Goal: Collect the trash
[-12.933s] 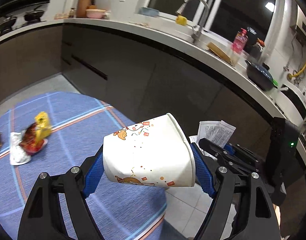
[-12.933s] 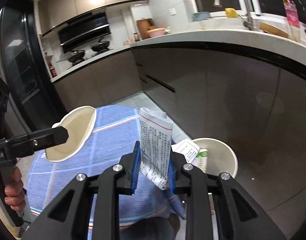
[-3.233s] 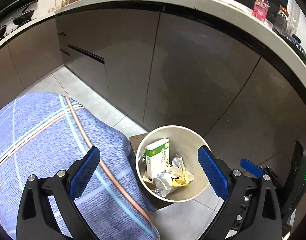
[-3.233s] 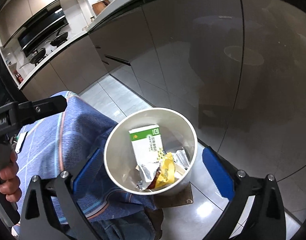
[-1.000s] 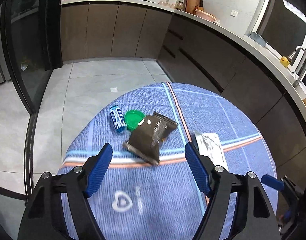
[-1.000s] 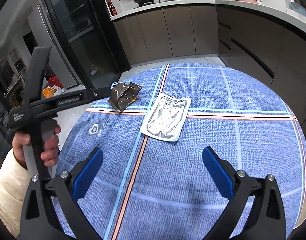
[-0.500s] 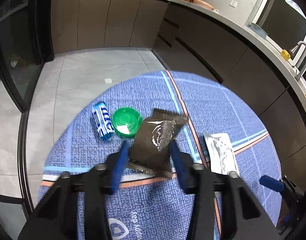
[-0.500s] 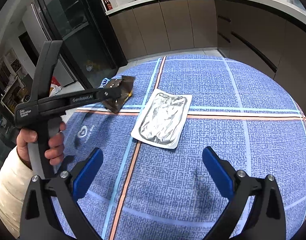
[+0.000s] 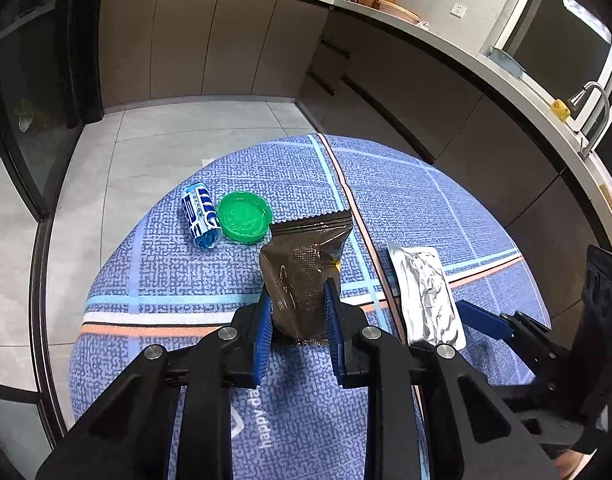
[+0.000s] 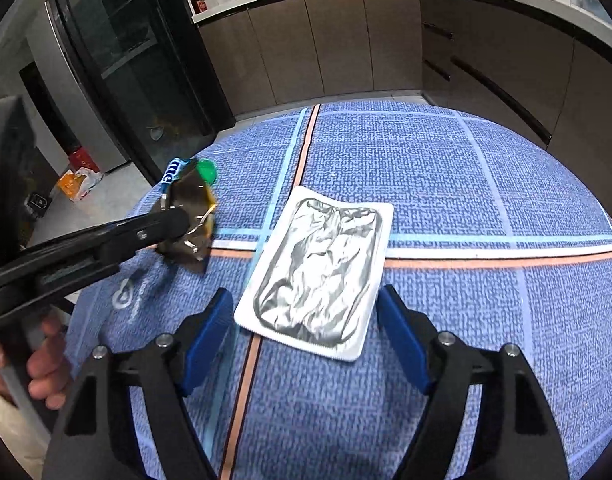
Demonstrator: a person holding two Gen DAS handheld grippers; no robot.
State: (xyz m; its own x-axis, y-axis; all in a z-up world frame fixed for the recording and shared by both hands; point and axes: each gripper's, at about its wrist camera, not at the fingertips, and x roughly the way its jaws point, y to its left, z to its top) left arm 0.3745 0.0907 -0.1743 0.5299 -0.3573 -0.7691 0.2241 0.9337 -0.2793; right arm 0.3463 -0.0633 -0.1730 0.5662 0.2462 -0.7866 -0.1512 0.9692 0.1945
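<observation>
My left gripper [image 9: 297,312] is shut on a brown foil snack wrapper [image 9: 306,264] and holds its near end just above the blue tablecloth; it shows from the side in the right wrist view [image 10: 189,216]. A silver foil pouch [image 10: 318,272] lies flat on the cloth, also in the left wrist view [image 9: 424,292]. My right gripper [image 10: 306,328] is open, its blue pads on either side of the pouch's near end. A green lid [image 9: 245,218] and a blue-and-white wrapper [image 9: 199,214] lie beyond the brown wrapper.
The round table with the blue checked cloth [image 10: 466,168] drops off at its far and left edges to a tiled floor [image 9: 153,132]. Dark kitchen cabinets [image 9: 386,80] run behind. A black glass-door fridge [image 10: 117,60] stands at left.
My left gripper has closed on the brown wrapper, which lay loose a second ago. My right gripper has moved forward and down until its open pads flank the silver pouch.
</observation>
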